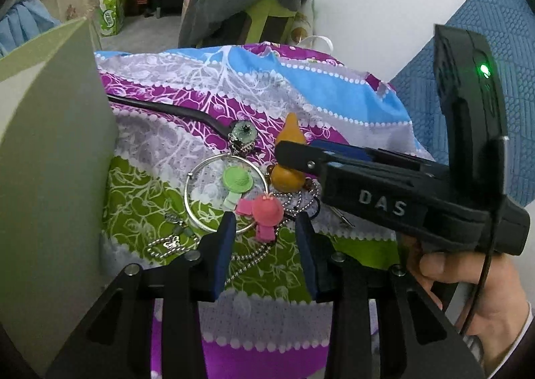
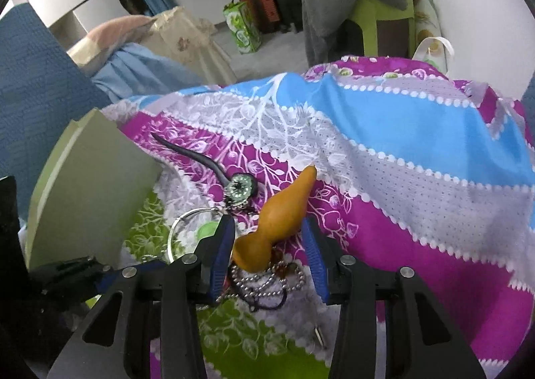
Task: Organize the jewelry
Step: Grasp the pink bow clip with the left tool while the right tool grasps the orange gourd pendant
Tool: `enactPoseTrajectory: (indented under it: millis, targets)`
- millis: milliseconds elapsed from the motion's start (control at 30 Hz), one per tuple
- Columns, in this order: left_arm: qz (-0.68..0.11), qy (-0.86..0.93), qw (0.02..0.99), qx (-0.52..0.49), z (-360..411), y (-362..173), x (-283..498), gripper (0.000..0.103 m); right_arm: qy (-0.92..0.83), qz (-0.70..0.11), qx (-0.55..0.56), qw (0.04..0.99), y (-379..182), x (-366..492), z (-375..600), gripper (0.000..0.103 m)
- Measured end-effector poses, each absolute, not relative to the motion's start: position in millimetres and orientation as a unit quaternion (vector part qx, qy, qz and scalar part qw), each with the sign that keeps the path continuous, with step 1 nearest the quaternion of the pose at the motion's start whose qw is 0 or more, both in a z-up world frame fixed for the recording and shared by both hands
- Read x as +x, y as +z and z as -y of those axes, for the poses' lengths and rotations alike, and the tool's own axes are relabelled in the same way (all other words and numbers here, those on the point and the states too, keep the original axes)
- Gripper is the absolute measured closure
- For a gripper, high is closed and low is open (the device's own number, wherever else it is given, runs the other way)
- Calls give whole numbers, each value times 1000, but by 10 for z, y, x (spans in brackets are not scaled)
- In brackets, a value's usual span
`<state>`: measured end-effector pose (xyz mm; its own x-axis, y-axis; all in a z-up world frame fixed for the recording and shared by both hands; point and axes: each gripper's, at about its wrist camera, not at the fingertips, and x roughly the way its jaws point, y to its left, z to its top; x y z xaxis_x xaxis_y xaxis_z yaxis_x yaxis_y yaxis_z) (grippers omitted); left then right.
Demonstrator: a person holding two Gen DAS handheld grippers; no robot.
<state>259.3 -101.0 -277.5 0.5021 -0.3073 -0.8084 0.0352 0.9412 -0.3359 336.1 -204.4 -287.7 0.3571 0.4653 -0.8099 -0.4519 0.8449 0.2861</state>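
- Patterned cloth (image 1: 254, 104): purple, blue, grey and green bands with white leaf print. It is spread under everything I list here.
- Pale green box wall (image 1: 50, 151): stands upright on my left, at the edge of the jewelry heap.
- Left hand-held gripper (image 1: 264, 221): I have it low over the heap, jaws part-way apart. The pink charm (image 1: 265, 211) sits between the blue fingertips (image 1: 225, 228); I cannot tell whether the pads press on it.
- Green charm (image 1: 236, 180): lies inside the silver bangle (image 1: 189, 198), just behind the pink charm.
- Ball chain (image 1: 167, 247): trails across the green band, passing under the left fingers.
- Black hair stick (image 1: 160, 108): lies on the purple band, ending in a round green ornament (image 1: 243, 129) just beyond the bangle.
- Right hand-held gripper (image 2: 267, 231): jaws part-way apart, set either side of the orange gourd pendant (image 2: 281, 211). The left pad looks close to the gourd's bulb, the right pad stands apart from it.
- Gourd pendant: lies on the cloth, tip pointing away from me, bulb above a tangle of ball chain and brown beads.
- Person's hand (image 1: 468, 292): holds the right tool's handle, seen from the left wrist.
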Motion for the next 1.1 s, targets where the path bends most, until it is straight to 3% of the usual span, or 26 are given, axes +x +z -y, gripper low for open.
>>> enactPoseTrajectory:
  millis: [233,333,1100]
  targets:
    - [-491,-102,854,-141,1061,-2891,2652,73,282,-506,23,815,-2959,3444,2062,74]
    - [-488,-97,856,-143,1054,-2923,2693,82,284,-507,21,814,-2961,3460,2049,75]
    - [-458,-108,866,-169,867,-2630,2525,84,222,-478,-9,850,-2657,3017,2224,75]
